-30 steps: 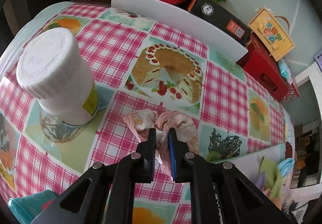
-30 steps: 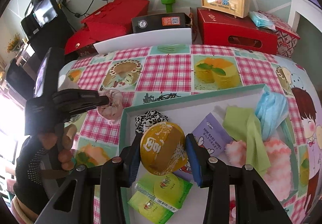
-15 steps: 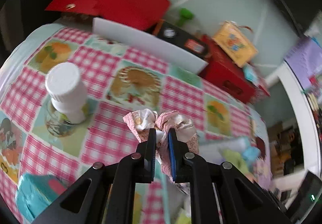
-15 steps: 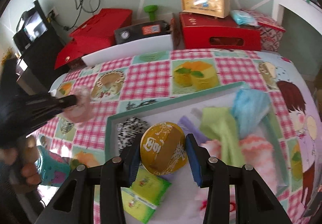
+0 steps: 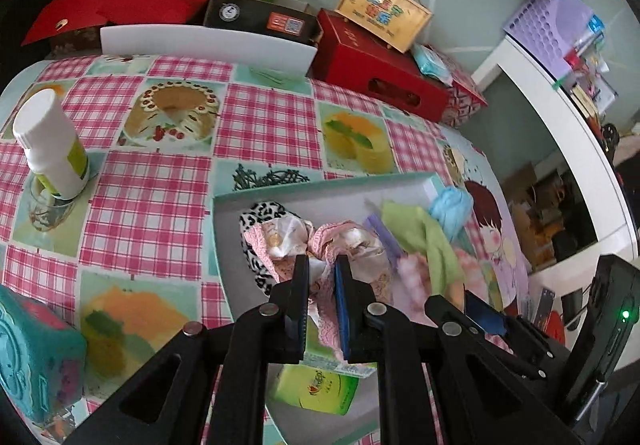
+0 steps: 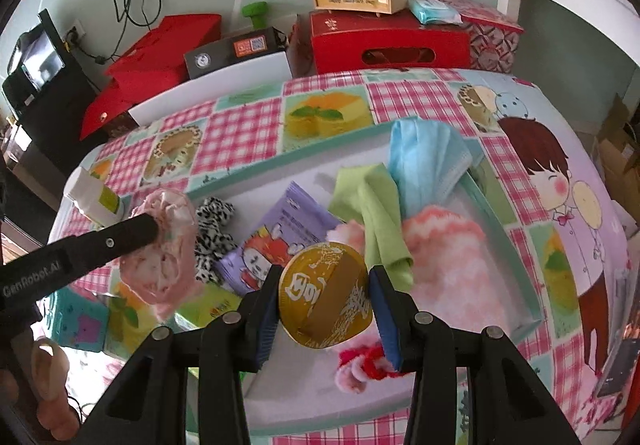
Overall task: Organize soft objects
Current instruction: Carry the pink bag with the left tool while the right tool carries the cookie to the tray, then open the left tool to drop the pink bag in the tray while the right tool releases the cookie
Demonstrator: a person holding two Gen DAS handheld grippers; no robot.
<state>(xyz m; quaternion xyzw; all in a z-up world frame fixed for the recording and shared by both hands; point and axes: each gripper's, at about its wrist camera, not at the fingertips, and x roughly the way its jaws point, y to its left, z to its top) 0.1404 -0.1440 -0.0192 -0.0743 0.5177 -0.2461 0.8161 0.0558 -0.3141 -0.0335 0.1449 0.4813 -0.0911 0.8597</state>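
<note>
My left gripper (image 5: 322, 263) is shut on a pink floral scrunchie (image 5: 352, 241), held in the air over the left end of the teal-rimmed tray (image 5: 320, 185). In the right wrist view the same scrunchie (image 6: 164, 253) hangs from the left gripper's fingers (image 6: 132, 231). My right gripper (image 6: 324, 277) is shut on a round gold packet (image 6: 324, 295) above the tray (image 6: 504, 233). In the tray lie a leopard-print scrunchie (image 6: 212, 233), a purple wipes pack (image 6: 280, 233), a green cloth (image 6: 372, 213), a blue face mask (image 6: 428, 165), a pink fluffy sock (image 6: 444, 249) and a green tissue pack (image 5: 316, 389).
A white bottle (image 5: 52, 145) stands on the checked tablecloth at the left. A teal box (image 5: 32, 361) sits at the near left corner. Red boxes (image 6: 388, 41), a black box (image 6: 236, 51) and a white board (image 5: 208, 45) line the far edge.
My left gripper carried the pink scrunchie rightwards and up, from the cloth near the bottle to above the tray. My right gripper shifted a little with the gold packet still in it.
</note>
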